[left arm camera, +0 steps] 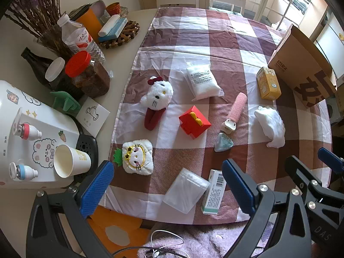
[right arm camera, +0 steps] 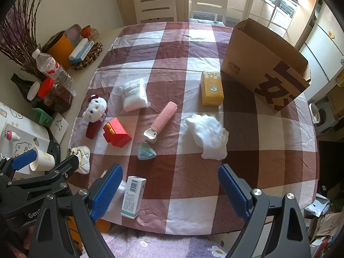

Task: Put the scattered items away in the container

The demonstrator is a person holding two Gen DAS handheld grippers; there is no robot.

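At the far left of the tabletop (left arm camera: pixel 129 43), a paper cup (left arm camera: pixel 71 161) is seen lying on its side beside a white water dispenser (left arm camera: pixel 25 116). The left gripper (left arm camera: pixel 167 185) is held wide open and empty above the near edge of the checked cloth (left arm camera: pixel 193 38). On the cloth, a white cat plush (left arm camera: pixel 158 94) and a flat embroidered plush (left arm camera: pixel 137 157) are laid towards the left, with a red box (left arm camera: pixel 194 121) just beside them. A clear zip bag (left arm camera: pixel 186 190) and a white medicine box (right arm camera: pixel 133 196) are placed near the front edge. A pink roller (right arm camera: pixel 161 121), a blue-green triangular piece (right arm camera: pixel 146 151) and a white cloth (right arm camera: pixel 209 136) are spread across the middle. The right gripper (right arm camera: pixel 169 191) is likewise held wide open, with nothing between its fingers. A yellow carton (right arm camera: pixel 211 88) is stood just beside the brown paper bag (right arm camera: pixel 264 64), which is set at the far right.
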